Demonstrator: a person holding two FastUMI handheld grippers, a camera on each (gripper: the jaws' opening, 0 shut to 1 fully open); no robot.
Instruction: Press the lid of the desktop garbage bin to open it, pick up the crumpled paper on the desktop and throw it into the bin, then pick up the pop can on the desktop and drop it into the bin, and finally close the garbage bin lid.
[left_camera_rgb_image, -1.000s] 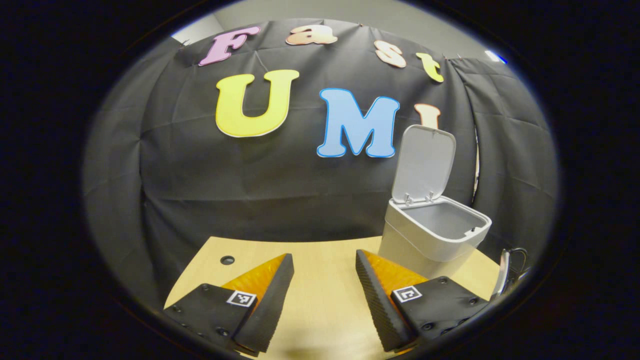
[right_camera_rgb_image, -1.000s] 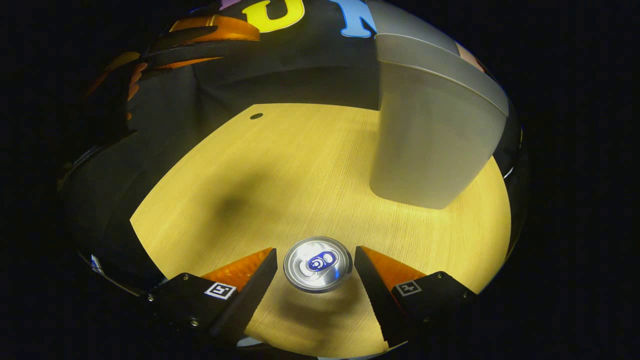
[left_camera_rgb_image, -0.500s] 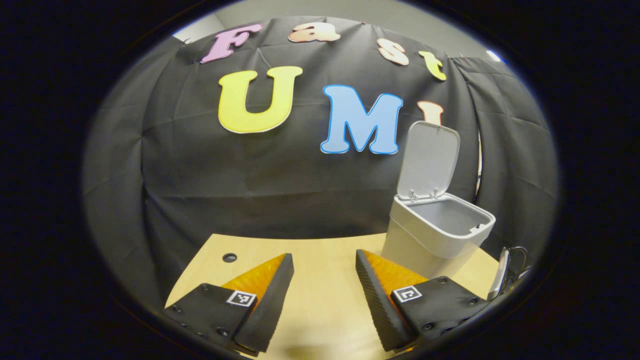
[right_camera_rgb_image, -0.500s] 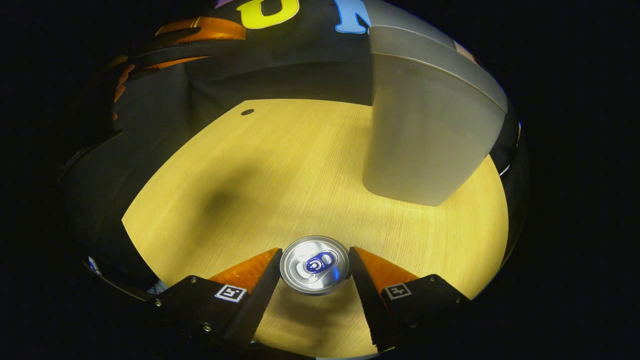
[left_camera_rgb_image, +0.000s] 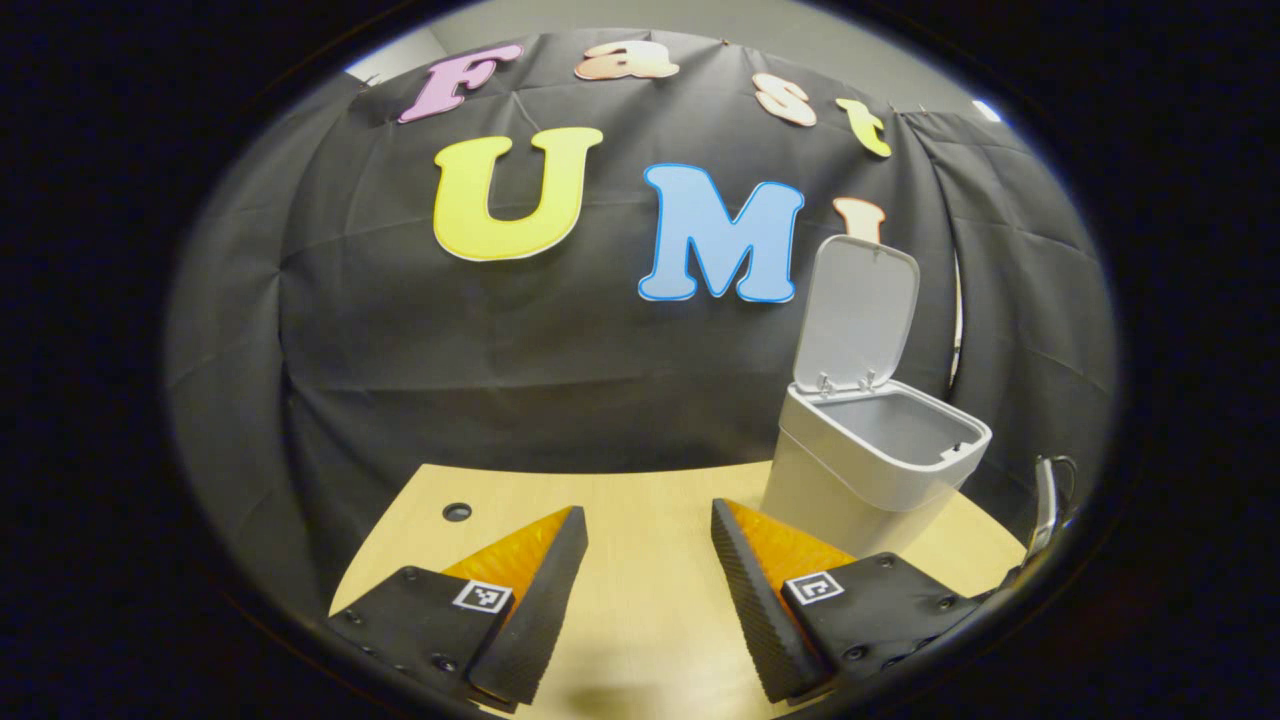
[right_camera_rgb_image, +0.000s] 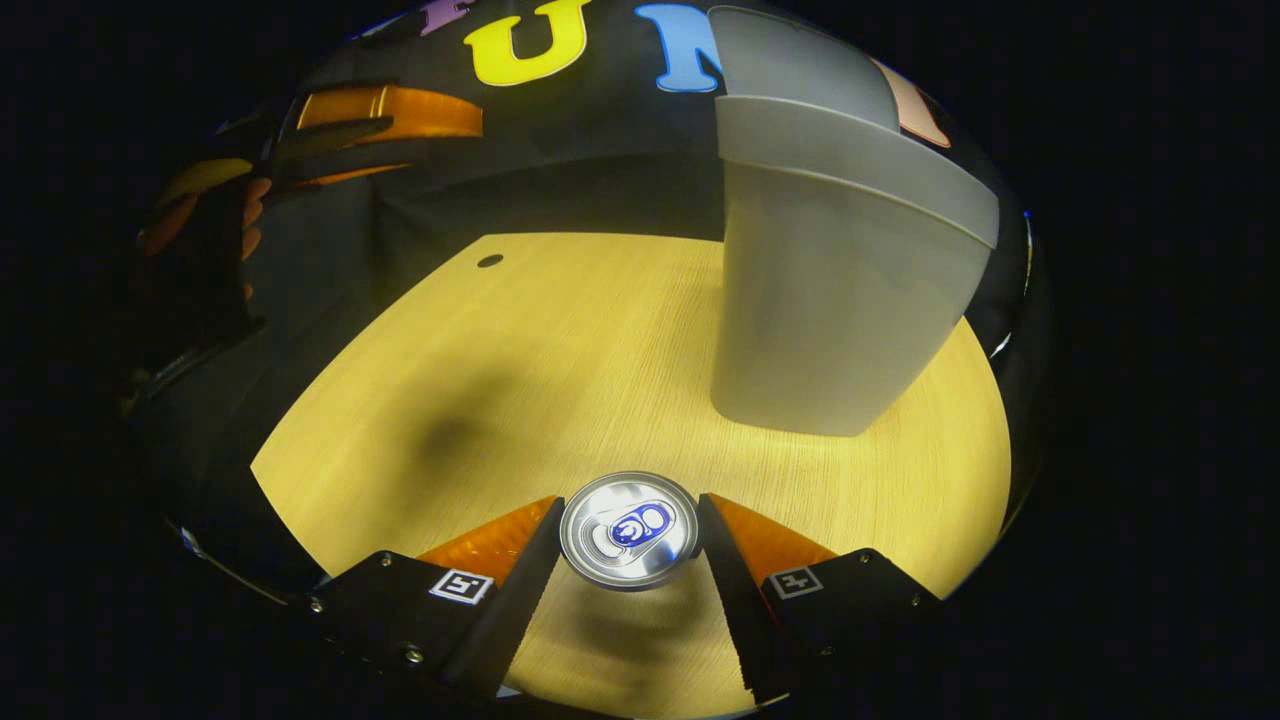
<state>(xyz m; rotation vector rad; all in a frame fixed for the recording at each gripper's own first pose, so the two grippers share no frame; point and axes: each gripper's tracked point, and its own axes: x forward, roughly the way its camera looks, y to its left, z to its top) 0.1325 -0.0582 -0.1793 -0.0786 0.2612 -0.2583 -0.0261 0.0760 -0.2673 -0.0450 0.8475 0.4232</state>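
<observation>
**A:** How will your pop can handle?

**B:** I'd judge it light, thin-walled and slick, a metal can that dents if you squeeze hard. It stands upright on the surface, its top with the pull tab facing the camera in the right gripper view. Take it across the round side wall, a little below the rim, with flat pads on opposite sides. Keep it upright so it doesn't swivel between the pads.

**A:** And what are your right tongs doing with it?

**B:** Clenched on it, by the look of things. Both fingers meet the can's sides, one on each flank, with no gap showing. Whether it has left the surface I cannot tell; a shadow lies just under it.

**A:** Where is the bin from there?

**B:** The garbage bin stands near, ahead and to the right of the can, apart from it. In the left gripper view its lid stands upright and its mouth is clear to drop into. I judge the paper step finished, since no crumpled paper lies on the surface, though the inside of the bin is too shallowly seen to confirm.

**A:** And your left tongs?

**B:** Released, fingers wide apart, holding nothing, hovering above the surface well left of the bin. You'd likely want them for the lid afterwards.
</observation>
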